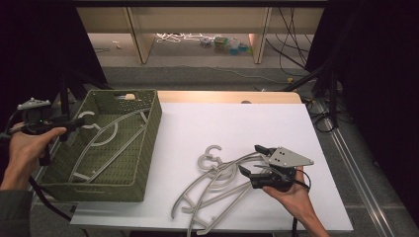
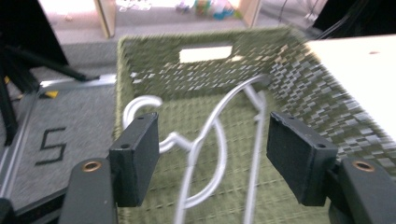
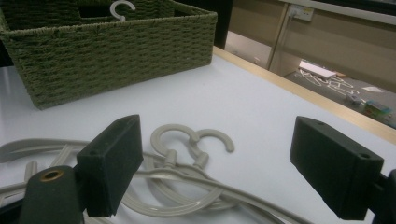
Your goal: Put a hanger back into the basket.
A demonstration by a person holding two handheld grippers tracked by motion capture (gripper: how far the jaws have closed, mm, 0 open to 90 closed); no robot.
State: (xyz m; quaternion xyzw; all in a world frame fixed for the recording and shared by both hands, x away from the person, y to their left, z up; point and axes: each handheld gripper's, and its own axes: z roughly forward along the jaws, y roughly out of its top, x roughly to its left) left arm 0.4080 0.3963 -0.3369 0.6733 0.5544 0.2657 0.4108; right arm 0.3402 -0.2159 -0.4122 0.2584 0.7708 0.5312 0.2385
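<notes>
Clearly the right claw [image 1: 252, 160] is the nearer one: spread wide, it hovers just right of the hangers [image 1: 217, 185] piled on the bench [image 1: 276, 123], their hooks pointing away toward the basket [image 1: 148, 148], where the left claw [image 1: 74, 123] waits, also spread.

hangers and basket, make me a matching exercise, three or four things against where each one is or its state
Things:
1. green basket
2. hanger in the basket
3. pile of hangers
4. right gripper

Places or states:
A. loose on the white table top
B. open, just above the pile
C. at the table's left edge
D. lying inside the woven walls

Pairs: 1-C, 2-D, 3-A, 4-B
</notes>
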